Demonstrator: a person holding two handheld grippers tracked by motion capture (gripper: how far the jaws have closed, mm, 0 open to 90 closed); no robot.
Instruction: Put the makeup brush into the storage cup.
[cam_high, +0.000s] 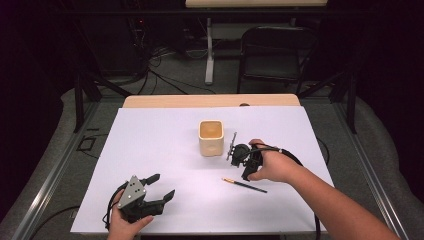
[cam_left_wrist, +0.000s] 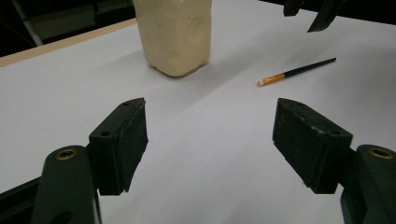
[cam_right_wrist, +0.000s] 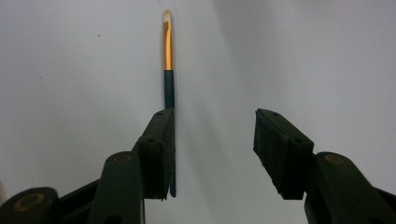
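Right tongs (cam_right_wrist: 212, 154) astride brush (cam_right_wrist: 168, 56)

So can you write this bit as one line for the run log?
right gripper: open, fingers astride brush, not gripped | left gripper: open, idle | cup: upright on white sheet

High view overlooks table (cam_high: 150, 150); gripper views low, close; brush (cam_high: 244, 185) shared.

My left gripper (cam_left_wrist: 210, 140) hangs wide open over the white surface (cam_left_wrist: 210, 186); cream cup (cam_left_wrist: 173, 35) ahead, brush (cam_left_wrist: 296, 72) to its right.
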